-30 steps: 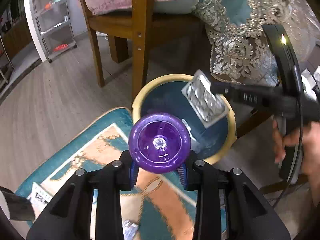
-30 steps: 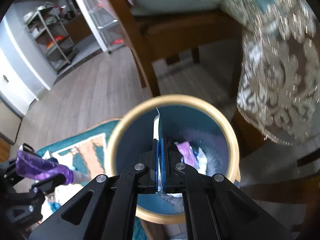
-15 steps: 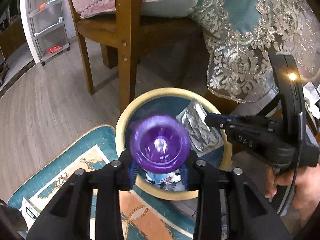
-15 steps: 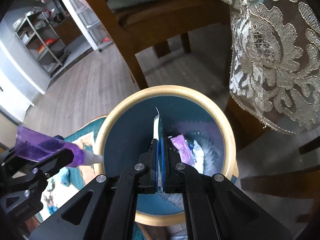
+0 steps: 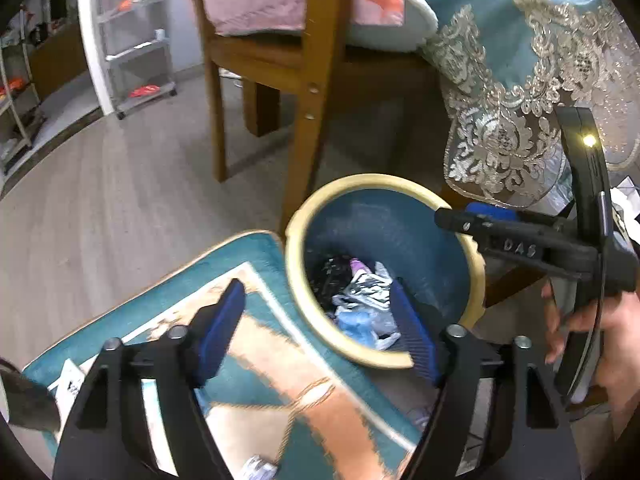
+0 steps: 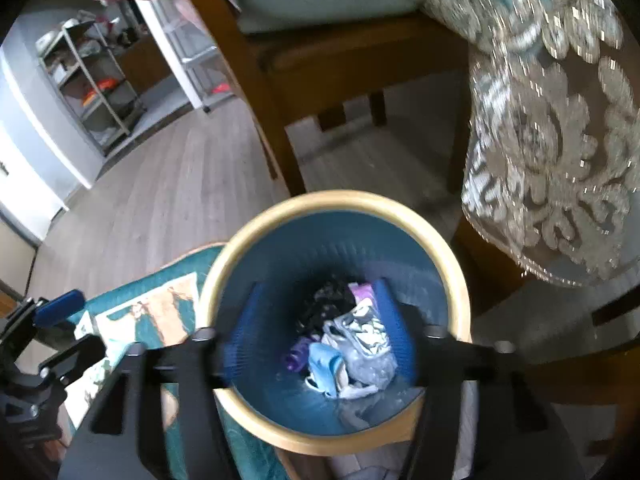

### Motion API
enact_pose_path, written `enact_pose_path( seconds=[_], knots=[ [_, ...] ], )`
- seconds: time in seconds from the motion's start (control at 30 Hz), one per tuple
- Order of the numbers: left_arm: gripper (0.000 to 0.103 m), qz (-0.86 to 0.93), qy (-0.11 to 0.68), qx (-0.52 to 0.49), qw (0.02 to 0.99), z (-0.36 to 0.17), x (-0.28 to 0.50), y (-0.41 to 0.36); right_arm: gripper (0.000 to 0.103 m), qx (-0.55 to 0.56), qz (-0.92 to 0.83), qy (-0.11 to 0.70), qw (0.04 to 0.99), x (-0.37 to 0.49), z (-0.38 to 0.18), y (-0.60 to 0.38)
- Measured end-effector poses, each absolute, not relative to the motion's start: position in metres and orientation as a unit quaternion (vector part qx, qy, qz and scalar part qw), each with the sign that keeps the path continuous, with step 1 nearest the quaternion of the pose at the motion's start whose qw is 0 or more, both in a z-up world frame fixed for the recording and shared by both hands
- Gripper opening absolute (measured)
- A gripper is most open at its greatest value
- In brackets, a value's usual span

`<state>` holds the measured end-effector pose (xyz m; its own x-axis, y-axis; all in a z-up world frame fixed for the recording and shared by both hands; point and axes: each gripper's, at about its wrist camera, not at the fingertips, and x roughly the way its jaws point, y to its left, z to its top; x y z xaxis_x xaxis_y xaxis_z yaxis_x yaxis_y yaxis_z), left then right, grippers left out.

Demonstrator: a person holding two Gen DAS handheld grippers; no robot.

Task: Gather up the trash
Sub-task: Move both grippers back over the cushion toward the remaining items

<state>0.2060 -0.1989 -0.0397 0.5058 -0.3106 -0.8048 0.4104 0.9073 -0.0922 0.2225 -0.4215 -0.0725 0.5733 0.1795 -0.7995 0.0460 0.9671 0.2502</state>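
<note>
A round blue bin with a tan rim point(image 5: 294, 276) point(image 6: 456, 280) stands on the floor by a wooden chair. It holds a pile of trash point(image 5: 362, 300) point(image 6: 348, 340): silver foil, clear plastic, purple pieces. My left gripper point(image 5: 316, 328) is open and empty, over the bin's near left rim. My right gripper point(image 6: 316, 332) is open and empty, straight above the bin's mouth. The right gripper also shows in the left wrist view point(image 5: 472, 216), at the bin's far right rim. The left gripper shows at the lower left of the right wrist view point(image 6: 60, 332).
A teal and orange rug point(image 5: 280, 384) lies left of the bin, with a white paper point(image 5: 70, 384) at its left edge and a small scrap point(image 5: 256, 468) near the bottom. A wooden chair point(image 5: 316, 92) and a lace tablecloth point(image 5: 520, 112) stand behind the bin. Shelving point(image 5: 136, 40) is far left.
Both grippers have opened. The purple bottle has left my left gripper and the silver foil packet has left my right gripper; both lie in the bin now.
</note>
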Motion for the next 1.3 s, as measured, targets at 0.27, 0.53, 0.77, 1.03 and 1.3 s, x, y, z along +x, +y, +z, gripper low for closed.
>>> enact_pose_path(
  seconds=[0.27,0.53,0.77,1.03,1.3],
  knots=[
    [0.092,-0.154,0.429,0.08,0.886,-0.018,0.167,-0.139,0.093,0.09,0.062,0.415,0.903,0.201,-0.042,-0.393],
    [0.094,-0.108,0.419,0.075,0.899,-0.003,0.129,-0.073,0.096,0.054,0.061,0.413,0.907,0.182,-0.026,-0.351],
    [0.095,-0.066,0.424,0.036,0.902,-0.007,0.101,-0.019,0.096,0.022,0.103,0.415,0.904,0.162,-0.025,-0.301],
    [0.095,-0.024,0.43,0.004,0.902,-0.027,0.078,0.028,0.096,0.002,0.133,0.447,0.884,0.144,-0.049,-0.249],
    [0.095,-0.008,0.471,-0.064,0.88,-0.072,0.072,0.044,0.096,0.007,0.143,0.499,0.854,0.123,-0.09,-0.215]
  ],
)
